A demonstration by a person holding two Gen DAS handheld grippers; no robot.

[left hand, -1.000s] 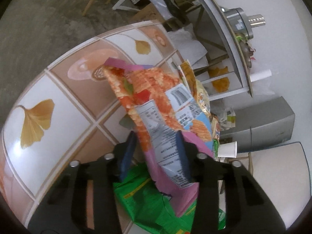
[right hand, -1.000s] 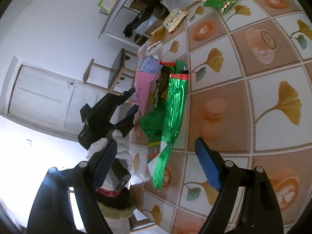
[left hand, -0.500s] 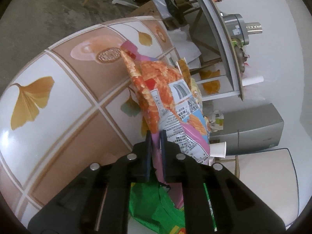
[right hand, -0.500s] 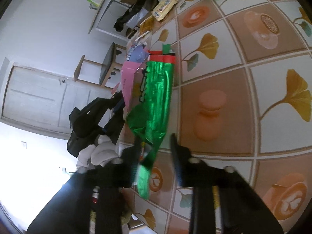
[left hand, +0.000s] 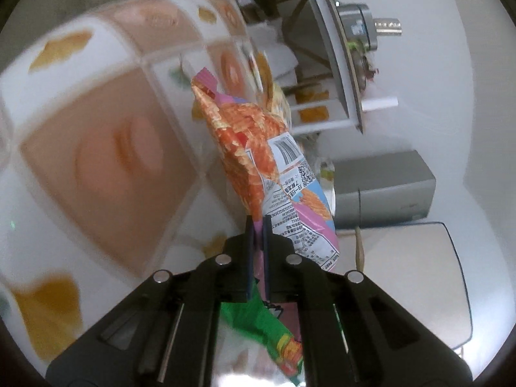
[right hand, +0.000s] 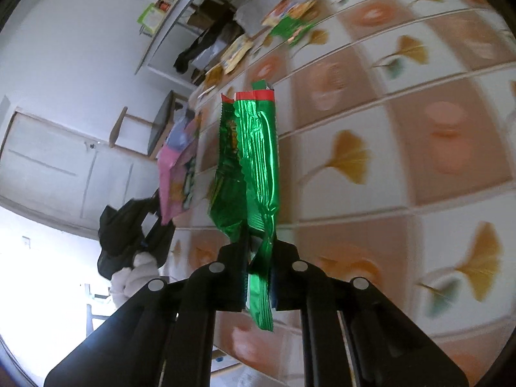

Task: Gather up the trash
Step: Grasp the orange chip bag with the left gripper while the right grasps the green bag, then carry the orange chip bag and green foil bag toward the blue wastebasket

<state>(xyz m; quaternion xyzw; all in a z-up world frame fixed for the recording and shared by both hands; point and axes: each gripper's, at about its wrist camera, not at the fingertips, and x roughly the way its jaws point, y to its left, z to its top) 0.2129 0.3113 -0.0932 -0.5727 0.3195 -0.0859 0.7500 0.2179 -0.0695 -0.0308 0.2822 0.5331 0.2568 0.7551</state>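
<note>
left claw (left hand: 257, 251) clamped on orange-pink snack bag (left hand: 267, 164) | right claw (right hand: 259, 277) clamped on green wrapper (right hand: 251, 158) | both held above table (right hand: 403, 135), long axes along fingers | more wrappers (right hand: 290, 25) seen at far table edge

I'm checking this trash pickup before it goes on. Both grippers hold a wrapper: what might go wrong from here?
1. The left gripper pinches the pink bag only near its bottom edge, so the bag may slip out.
2. The green wrapper in the right gripper is crumpled, slick foil; it might slide free.
3. More wrappers lie at the table's far end and may get missed.
</note>
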